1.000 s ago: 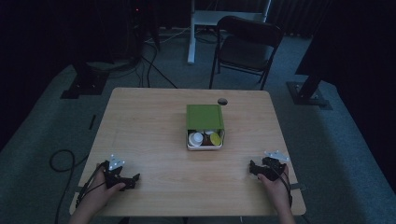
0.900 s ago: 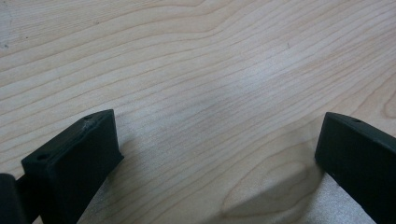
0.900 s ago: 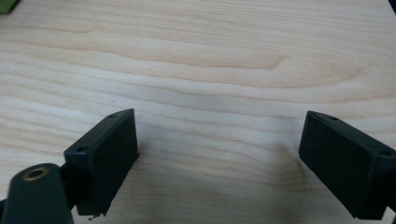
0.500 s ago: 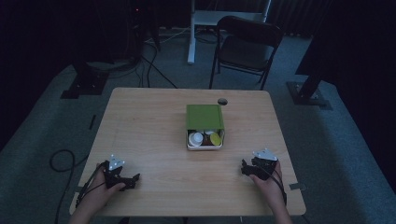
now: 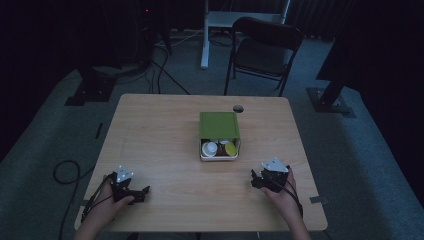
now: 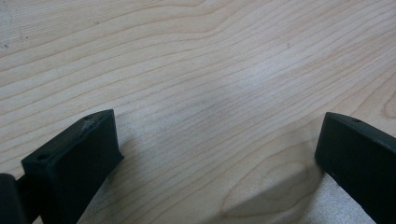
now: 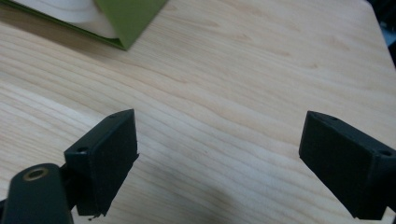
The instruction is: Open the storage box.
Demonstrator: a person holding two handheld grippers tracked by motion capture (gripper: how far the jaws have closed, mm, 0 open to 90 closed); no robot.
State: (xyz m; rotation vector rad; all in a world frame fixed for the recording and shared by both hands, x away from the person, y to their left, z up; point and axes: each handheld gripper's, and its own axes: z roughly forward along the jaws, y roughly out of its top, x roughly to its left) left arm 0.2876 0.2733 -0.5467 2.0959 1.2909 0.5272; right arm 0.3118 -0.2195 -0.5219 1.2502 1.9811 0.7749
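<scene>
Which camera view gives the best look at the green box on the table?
The high view: the whole green box with the small containers inside it. The right gripper view catches one green corner; the left gripper view looks at bare wood.

From above our side we look forward and down over the whole light wooden table. Our two gripper cameras skim close over its grain; the right one shares the green open-fronted box with the high view.
</scene>
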